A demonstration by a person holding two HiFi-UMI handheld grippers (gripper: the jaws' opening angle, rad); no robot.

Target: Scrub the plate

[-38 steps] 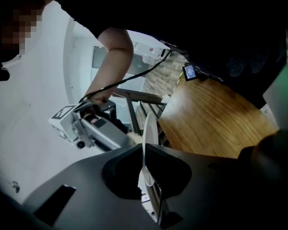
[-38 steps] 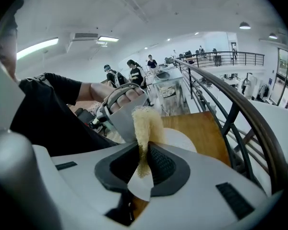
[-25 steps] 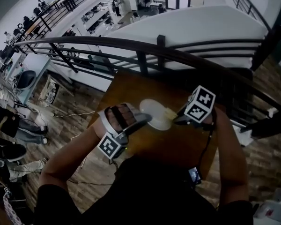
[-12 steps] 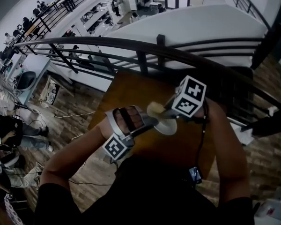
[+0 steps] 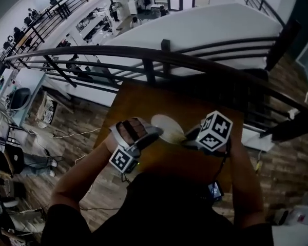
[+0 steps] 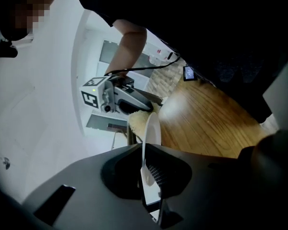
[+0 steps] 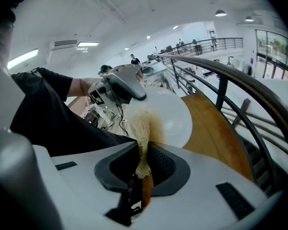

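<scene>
The left tool (image 6: 146, 172) is clamped almost fully shut on the rim of the white plate (image 6: 152, 131), which it holds edge-on above the wooden bench (image 6: 206, 123). The right tool (image 7: 141, 170) is closed on a yellow sponge (image 7: 142, 128) that presses against the plate's face. The head view shows only the tools meeting at the plate. The right gripper view alone shows a brown patch beside the sponge. A dark railing (image 5: 143, 55) runs beyond the bench.

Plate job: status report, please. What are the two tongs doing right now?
Left tongs shut on plate rim, plate held edge-up over the table. Right tongs shut on sponge, sponge against plate's face. Nothing seen in the way.
</scene>
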